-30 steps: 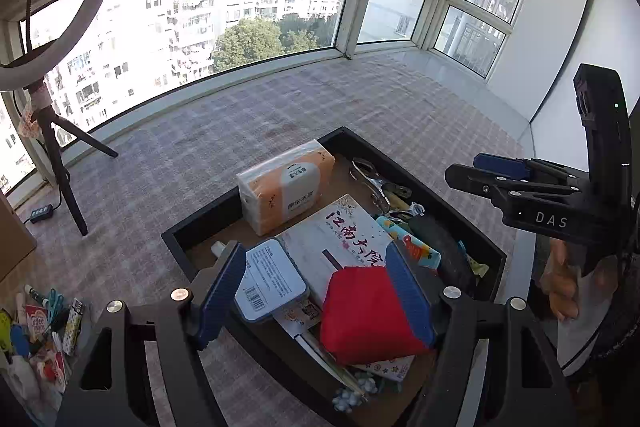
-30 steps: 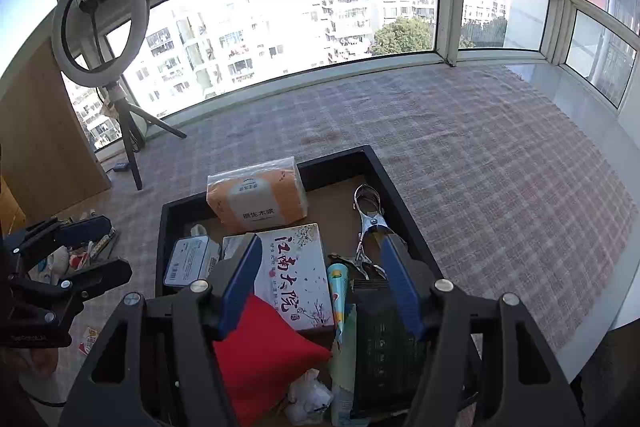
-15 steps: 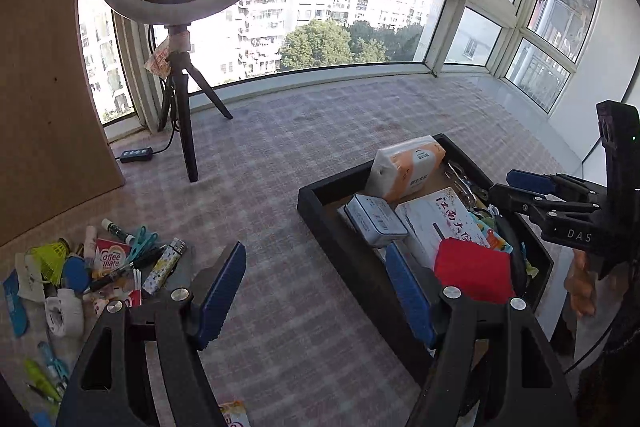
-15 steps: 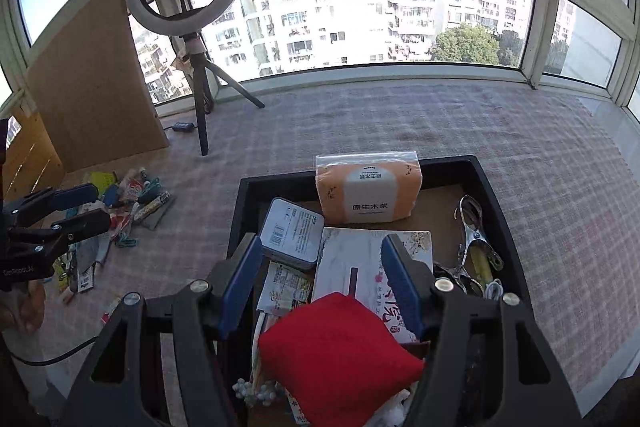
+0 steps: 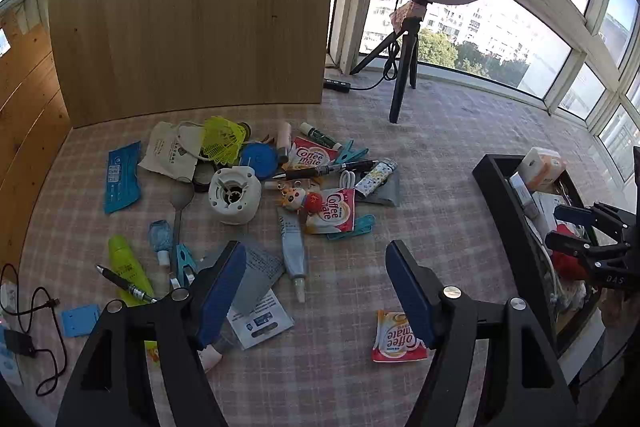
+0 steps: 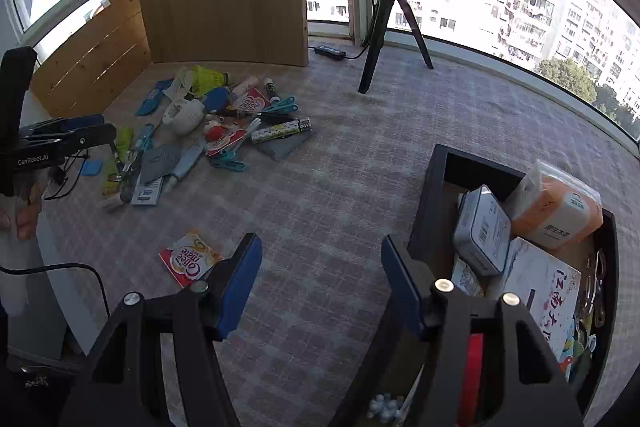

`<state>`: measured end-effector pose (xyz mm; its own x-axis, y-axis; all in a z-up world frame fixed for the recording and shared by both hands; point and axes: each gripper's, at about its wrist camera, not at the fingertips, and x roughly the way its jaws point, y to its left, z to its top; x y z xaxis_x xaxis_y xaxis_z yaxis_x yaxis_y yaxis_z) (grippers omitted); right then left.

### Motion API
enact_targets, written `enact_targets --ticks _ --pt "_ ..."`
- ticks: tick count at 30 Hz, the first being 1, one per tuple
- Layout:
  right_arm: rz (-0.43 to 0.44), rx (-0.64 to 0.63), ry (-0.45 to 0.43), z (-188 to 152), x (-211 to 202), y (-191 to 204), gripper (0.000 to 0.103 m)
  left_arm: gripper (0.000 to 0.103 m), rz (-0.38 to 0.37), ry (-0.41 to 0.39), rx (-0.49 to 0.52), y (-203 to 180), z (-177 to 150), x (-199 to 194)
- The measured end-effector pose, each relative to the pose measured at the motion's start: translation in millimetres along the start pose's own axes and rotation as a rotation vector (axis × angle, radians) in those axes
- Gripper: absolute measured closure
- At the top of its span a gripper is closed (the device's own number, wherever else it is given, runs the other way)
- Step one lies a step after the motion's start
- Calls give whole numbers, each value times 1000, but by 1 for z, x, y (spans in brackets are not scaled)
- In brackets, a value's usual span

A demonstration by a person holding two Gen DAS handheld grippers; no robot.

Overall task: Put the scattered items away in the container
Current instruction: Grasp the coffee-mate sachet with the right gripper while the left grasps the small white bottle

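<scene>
Clutter sits in a big pile point(image 5: 248, 187) in the middle left of the left wrist view, on the checked tabletop point(image 5: 440, 167). I think it is all still there because nobody has picked it up yet.

At the far left of the pile is a blue packet point(image 5: 121, 177). Next comes a yellow net toy point(image 5: 222, 143), then a white round gadget point(image 5: 234, 195). A long tube point(image 5: 293, 251) lies just right of that, pointing down toward the camera. One coffee creamer sachet point(image 5: 396, 337) lies alone at the bottom, well apart from the pile.

The left gripper point(image 5: 316, 291) hangs above the near edge of the pile. Its two blue pads are wide apart and hold nothing. My guess is that it is spread like this so it can drop over the next thing. The tube and the lone sachet look like the closest picks.

Far right in this view is the black container point(image 5: 504, 199). It already has things in it, so part of the job looks done.

In the right wrist view, the lone sachet shows at the lower left. The right gripper point(image 6: 320, 283) is in the lower middle, spread wide and empty too. It waits beside the container's left wall. Inside the container, at the right, are a grey tin point(image 6: 482, 231), an orange tissue pack point(image 6: 560, 207) and a white book point(image 6: 544, 287).
</scene>
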<state>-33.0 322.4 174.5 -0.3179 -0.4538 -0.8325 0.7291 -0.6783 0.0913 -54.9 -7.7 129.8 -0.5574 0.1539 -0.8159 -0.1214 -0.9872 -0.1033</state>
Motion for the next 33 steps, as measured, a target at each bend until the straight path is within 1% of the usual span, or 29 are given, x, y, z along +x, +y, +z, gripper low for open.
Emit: enact_targets --ticks 4,8,12,16,19,23,25,28,29,31,33 --pt "93 -150 77 -6 31 50 42 33 51 41 -26 41 -33 -5" --pt "116 -291 160 -12 62 90 42 33 78 93 -35 70 -62 -2" --pt "146 -379 216 -15 84 114 42 33 75 137 -24 82 -83 7" --pt "144 -426 253 -13 100 124 42 34 79 168 24 80 -92 22" --pt "159 -438 279 -10 109 126 42 35 78 179 68 76 -91 33" --pt "161 -471 300 -10 119 129 42 37 65 205 96 74 -89 47" --pt "164 -490 314 -10 125 131 41 42 57 223 103 74 -90 53" --pt "168 -517 343 -12 134 136 40 45 44 242 104 74 -93 61" --pt "162 -528 340 -12 136 137 38 46 37 246 99 74 -94 62" --pt "155 -539 336 -10 138 138 35 54 24 254 84 76 -96 65" --pt "152 -537 341 -8 141 140 35 57 11 253 73 78 -97 67"
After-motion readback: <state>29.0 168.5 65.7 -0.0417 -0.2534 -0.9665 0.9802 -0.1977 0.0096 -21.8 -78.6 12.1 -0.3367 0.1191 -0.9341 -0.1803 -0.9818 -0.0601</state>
